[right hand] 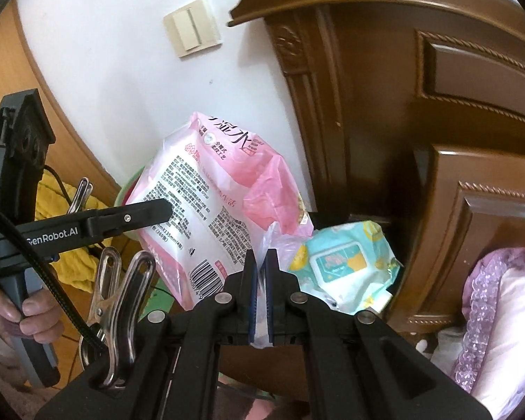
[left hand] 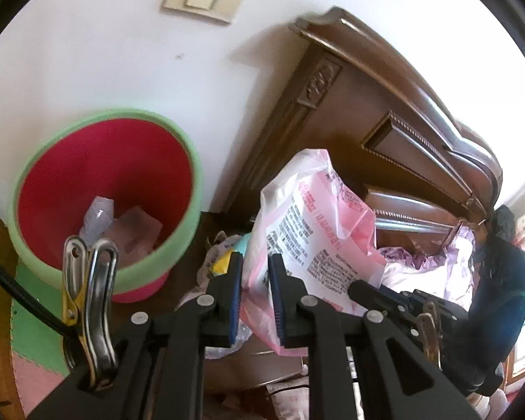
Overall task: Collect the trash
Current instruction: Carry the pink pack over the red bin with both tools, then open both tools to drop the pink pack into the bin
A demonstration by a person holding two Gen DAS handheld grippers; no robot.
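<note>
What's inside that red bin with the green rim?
The red bin holds a crumpled clear plastic bottle and some pale pinkish wrapping. A metal clip covers the near bottom.

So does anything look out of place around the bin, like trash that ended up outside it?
Yes. The red bin holds only a few scraps. Beside its base, loose wrappers lie on the floor. A crumpled teal wipes pack sits against the wooden furniture. The pink plastic packaging hangs pinched in both grippers, outside the bin.

glossy plastic bag [left hand: 311, 217], polished carved wood headboard [left hand: 395, 105]
</note>
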